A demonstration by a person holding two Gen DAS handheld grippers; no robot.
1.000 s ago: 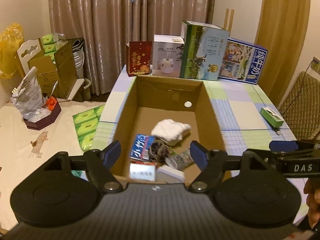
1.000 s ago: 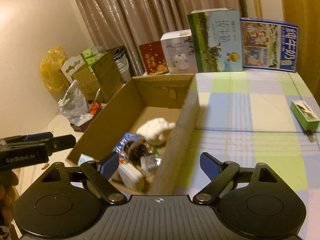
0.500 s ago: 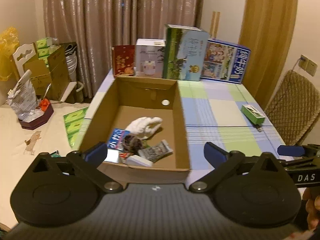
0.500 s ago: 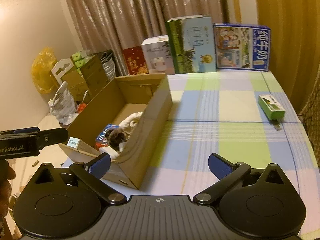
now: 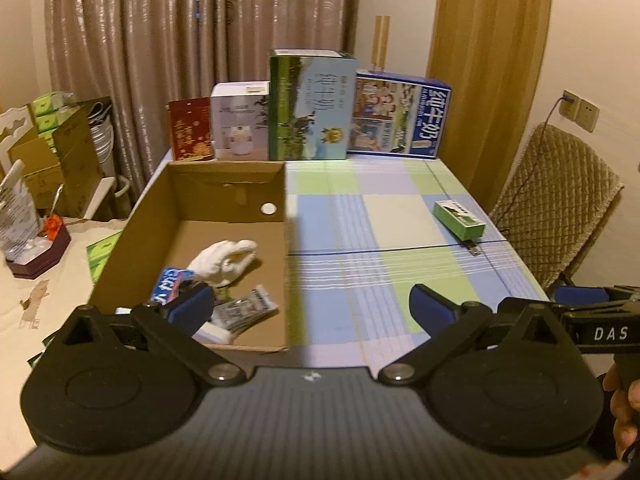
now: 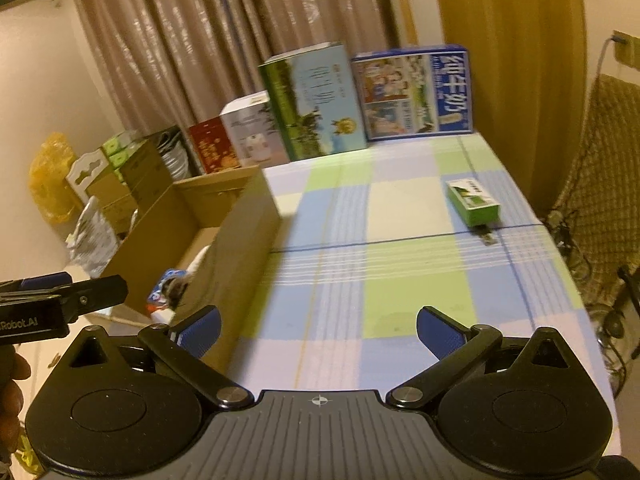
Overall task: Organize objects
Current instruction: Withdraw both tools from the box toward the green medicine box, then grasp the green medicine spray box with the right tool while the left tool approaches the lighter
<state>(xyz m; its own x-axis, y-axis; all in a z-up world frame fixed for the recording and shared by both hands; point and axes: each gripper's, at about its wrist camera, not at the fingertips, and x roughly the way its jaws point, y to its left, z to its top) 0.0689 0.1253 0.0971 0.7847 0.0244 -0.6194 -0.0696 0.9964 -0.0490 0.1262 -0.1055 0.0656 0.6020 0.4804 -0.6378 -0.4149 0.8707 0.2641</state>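
An open cardboard box (image 5: 286,264) (image 6: 244,240) sits on the left of the checked table (image 5: 380,216) (image 6: 400,264). Inside lie a white glove (image 5: 222,258), a blue packet (image 5: 170,284) and a silvery packet (image 5: 244,312). A small green box (image 5: 459,218) (image 6: 474,200) lies at the table's right, with a small dark item beside it. My left gripper (image 5: 310,308) is open and empty above the box's near right corner. My right gripper (image 6: 318,326) is open and empty over the table's front, right of the box.
Tall cartons stand along the table's far edge: red (image 5: 190,134), white (image 5: 240,126), green (image 5: 312,108), blue (image 5: 400,118). A woven chair (image 5: 556,200) stands on the right. Boxes and bags are stacked on the left (image 5: 52,160).
Both grippers have pulled back and swung right, away from the box and toward the table's middle. Both stay open and empty.
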